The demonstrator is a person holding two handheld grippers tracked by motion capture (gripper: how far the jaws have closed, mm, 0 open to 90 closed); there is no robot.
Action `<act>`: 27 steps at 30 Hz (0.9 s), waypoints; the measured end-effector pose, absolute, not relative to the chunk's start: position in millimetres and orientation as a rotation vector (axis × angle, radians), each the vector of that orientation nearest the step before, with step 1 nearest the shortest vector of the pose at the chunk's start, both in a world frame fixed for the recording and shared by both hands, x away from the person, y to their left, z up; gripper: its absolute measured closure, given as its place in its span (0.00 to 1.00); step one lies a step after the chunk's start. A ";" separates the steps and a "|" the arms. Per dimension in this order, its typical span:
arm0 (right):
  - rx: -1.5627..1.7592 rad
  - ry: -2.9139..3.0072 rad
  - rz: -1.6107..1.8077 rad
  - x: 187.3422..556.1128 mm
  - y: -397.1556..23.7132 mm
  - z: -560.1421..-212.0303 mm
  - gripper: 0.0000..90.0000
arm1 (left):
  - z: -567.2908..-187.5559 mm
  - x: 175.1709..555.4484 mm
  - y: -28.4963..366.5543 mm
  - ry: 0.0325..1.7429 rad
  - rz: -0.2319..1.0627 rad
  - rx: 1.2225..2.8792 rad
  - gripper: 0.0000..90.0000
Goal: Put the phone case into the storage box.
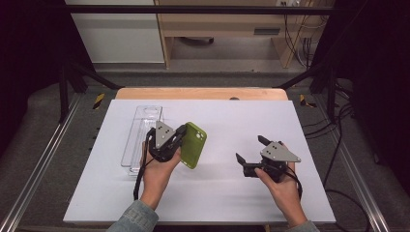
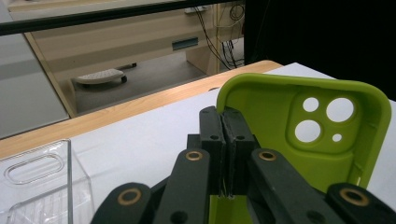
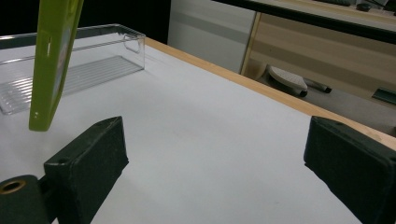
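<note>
Phone case, lime green, with camera cutouts showing in the left gripper view: held off the table left of centre, standing roughly on edge, one rim clamped by the left gripper. Table, large, white-topped with a wooden far edge, bearing everything listed. Clear plastic bin, long and narrow, lying on the left part of the table just beside and behind the left hand; it runs from near to far, apart from the case. Left gripper, black, with a grey three-cornered plate on top: jaws pressed together on the case's edge, gripped by the person's left hand. Right gripper, same make, on the right part of the table, well apart from the case: jaws spread wide with nothing between them, held just above the white surface in the person's right hand.
</note>
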State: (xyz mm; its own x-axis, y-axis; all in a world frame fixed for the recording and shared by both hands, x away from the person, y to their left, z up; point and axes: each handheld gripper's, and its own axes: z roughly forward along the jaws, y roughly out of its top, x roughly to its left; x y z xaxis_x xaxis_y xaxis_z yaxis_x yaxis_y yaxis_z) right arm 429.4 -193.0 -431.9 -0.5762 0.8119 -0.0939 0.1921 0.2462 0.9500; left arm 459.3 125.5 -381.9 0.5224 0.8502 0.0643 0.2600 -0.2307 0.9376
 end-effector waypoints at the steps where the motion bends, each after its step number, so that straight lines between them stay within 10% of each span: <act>1: 0.922 1.922 1.347 428.3 -195.5 -433.9 0.07 | -381.5 459.2 126.2 0.936 0.735 1.758 0.98; 27: 1.070 1.790 1.343 410.1 -220.0 -459.2 0.10 | -358.6 457.6 148.9 0.981 0.760 1.664 0.98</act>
